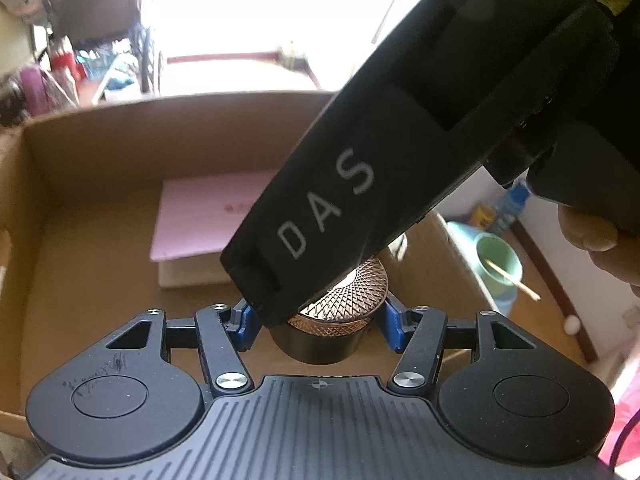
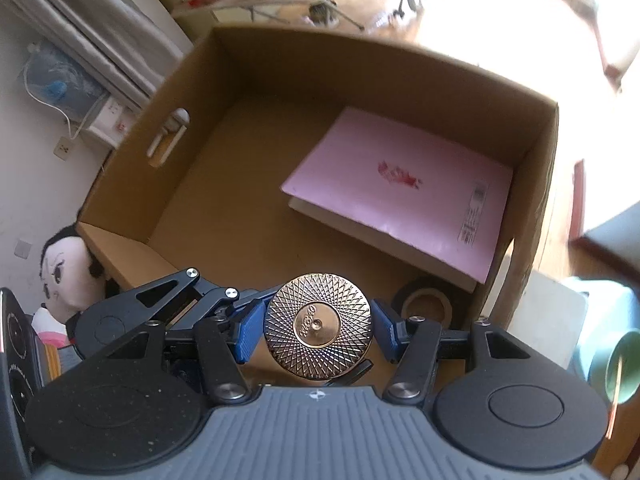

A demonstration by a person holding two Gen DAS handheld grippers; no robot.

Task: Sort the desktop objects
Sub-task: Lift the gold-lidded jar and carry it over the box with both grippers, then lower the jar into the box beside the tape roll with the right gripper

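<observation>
A black jar [image 1: 316, 344] with a copper patterned lid [image 2: 318, 326] hangs over the open cardboard box [image 2: 360, 64]. My left gripper [image 1: 316, 320] is shut on the jar's sides, its blue pads at either side. From above, my right gripper [image 2: 318, 330] is shut on the lid's rim. In the left wrist view its black finger [image 1: 320, 208], marked DAS, slants down from the upper right and hides part of the lid. In the right wrist view the left gripper's black linkage [image 2: 176, 288] reaches in from the left under the lid.
A pink book [image 2: 400, 192] lies flat on the box floor, with a tape roll [image 2: 426, 306] near the right wall. Outside the box to the right stands a green cup [image 1: 496, 264] with a stick in it. A doll [image 2: 64, 272] sits at the left. A person's hand [image 1: 592, 236] holds the right gripper.
</observation>
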